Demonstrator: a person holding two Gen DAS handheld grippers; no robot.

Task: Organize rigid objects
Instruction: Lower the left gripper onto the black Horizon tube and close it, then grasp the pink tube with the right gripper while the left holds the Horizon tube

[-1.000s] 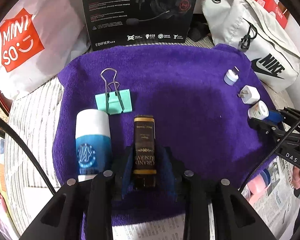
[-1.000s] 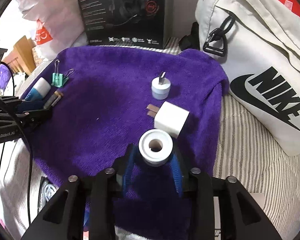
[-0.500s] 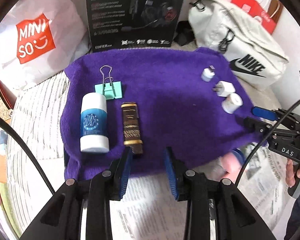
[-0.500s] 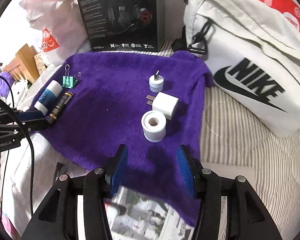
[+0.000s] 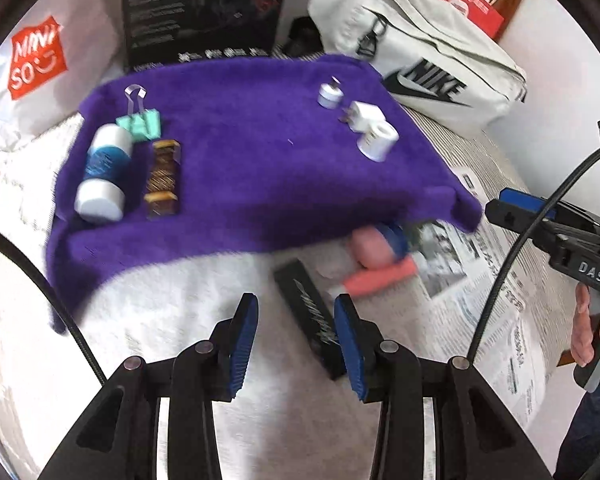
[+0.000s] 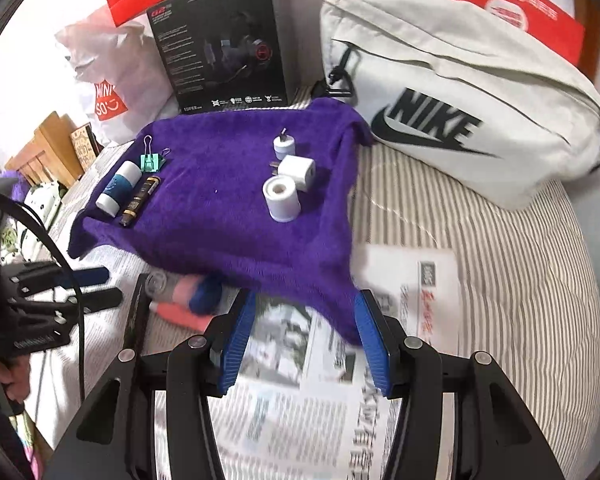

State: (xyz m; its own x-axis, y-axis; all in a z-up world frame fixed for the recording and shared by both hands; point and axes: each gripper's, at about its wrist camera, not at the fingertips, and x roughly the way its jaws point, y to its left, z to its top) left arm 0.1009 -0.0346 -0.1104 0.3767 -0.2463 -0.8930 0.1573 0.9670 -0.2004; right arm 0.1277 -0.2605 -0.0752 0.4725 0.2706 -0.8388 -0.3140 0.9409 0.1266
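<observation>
Both grippers stand open and empty, the left gripper [image 5: 296,338] having just widened. Just beyond its jaws, short of the purple towel [image 5: 260,184], lies a black flat bar [image 5: 308,312], long axis slanting away; the right gripper [image 6: 304,340] hangs farther off, over newspaper [image 6: 300,412].

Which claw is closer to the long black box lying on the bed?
Left. The left claw is open right by the black box, whose near end sits between its fingers. The right claw is off to the side, past the purple towel's corner.
</observation>
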